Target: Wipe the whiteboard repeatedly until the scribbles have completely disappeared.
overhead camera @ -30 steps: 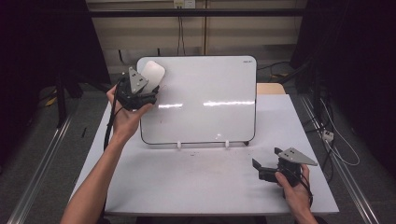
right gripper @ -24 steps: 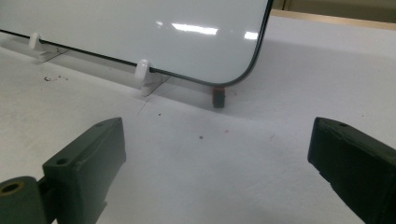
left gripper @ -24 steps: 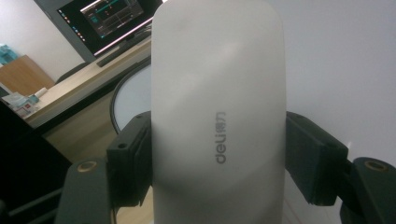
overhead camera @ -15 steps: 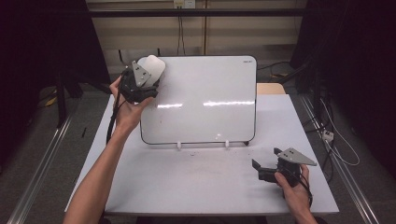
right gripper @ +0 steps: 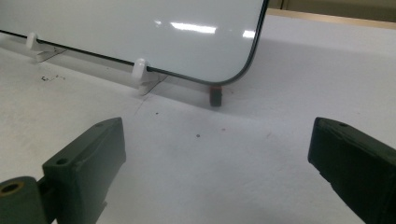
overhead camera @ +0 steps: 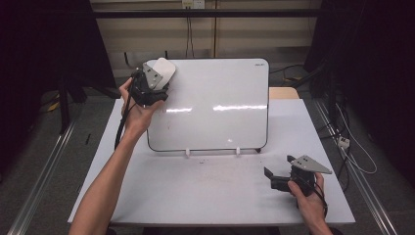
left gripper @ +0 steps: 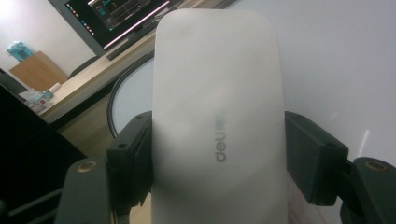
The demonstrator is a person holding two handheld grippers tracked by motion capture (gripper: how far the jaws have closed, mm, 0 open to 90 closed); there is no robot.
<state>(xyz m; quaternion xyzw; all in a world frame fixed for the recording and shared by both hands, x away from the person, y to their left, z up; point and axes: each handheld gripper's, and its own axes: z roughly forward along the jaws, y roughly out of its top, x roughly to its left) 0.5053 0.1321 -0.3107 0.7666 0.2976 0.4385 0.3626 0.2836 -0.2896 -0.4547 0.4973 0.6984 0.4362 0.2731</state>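
A white board eraser (overhead camera: 165,70) marked "deli" (left gripper: 219,116) is pinched between the jaws of my left gripper (overhead camera: 157,82), which is shut on its sides (left gripper: 219,161). The eraser sits at the top left corner of a white whiteboard (overhead camera: 215,107) that stands tilted on the table; whether it presses on the board I cannot tell. My right gripper (overhead camera: 278,166) rests low at the table's front right, open, with bare tabletop between its jaws (right gripper: 217,154). The whiteboard's lower right corner (right gripper: 140,28) lies ahead of it.
The white table (overhead camera: 205,196) carries the board on two white clips (right gripper: 139,70) along its bottom edge, plus a small dark foot (right gripper: 215,97). A wooden block (overhead camera: 284,93) sits behind the board's right side. Cables (overhead camera: 352,142) trail off the right. A monitor (left gripper: 112,18) stands beyond.
The left gripper has shifted the eraser slightly up and to the right at the board's top left corner and turned a little. The right gripper has stayed still.
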